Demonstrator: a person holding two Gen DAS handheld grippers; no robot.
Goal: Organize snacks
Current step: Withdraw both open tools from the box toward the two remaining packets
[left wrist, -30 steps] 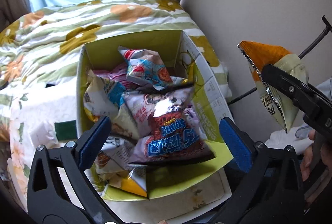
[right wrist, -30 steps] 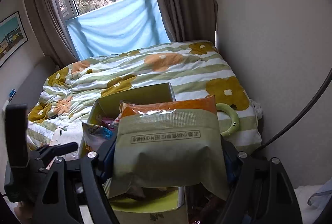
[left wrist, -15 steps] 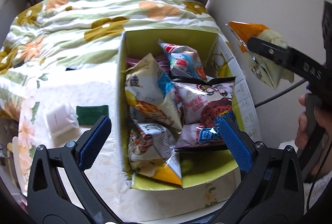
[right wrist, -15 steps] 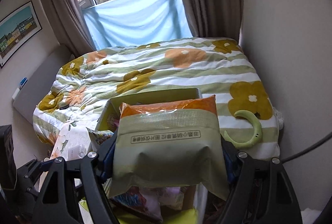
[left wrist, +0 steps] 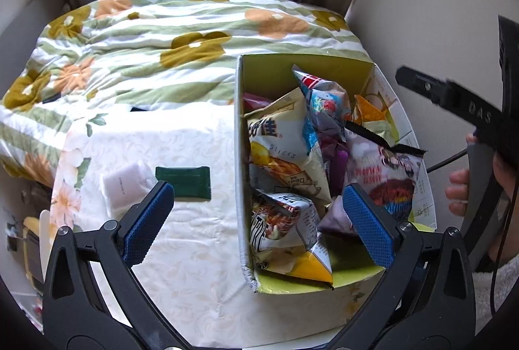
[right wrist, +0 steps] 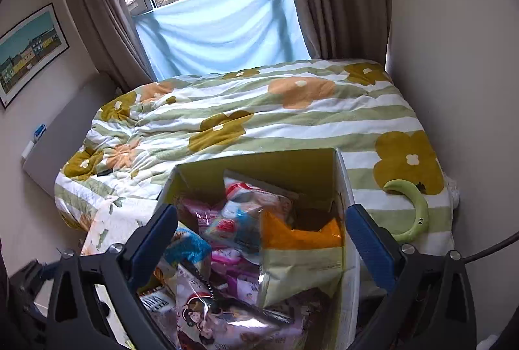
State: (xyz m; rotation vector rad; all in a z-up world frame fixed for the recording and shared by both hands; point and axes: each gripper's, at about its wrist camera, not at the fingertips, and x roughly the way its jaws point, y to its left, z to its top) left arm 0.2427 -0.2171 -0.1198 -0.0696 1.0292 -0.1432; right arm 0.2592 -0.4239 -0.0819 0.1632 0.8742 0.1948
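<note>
Snack bags fill one box; two packets lie outside, both grippers spread apart, empty.

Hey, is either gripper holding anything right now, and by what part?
Nothing is held. The left gripper and right gripper are open; the orange-topped bag lies in the box.

I note blue textured pads on black frames on the left gripper; the right gripper matches. The box is yellow-green inside with a pale grey edge. The newest bag is pale green below an orange top. One snack bag is cream with blue lettering. The tablecloth is white with faint peach flowers; a dark green packet lies on it. The bedspread has green-and-white stripes with mustard and orange flowers. The drape is light blue.
</note>
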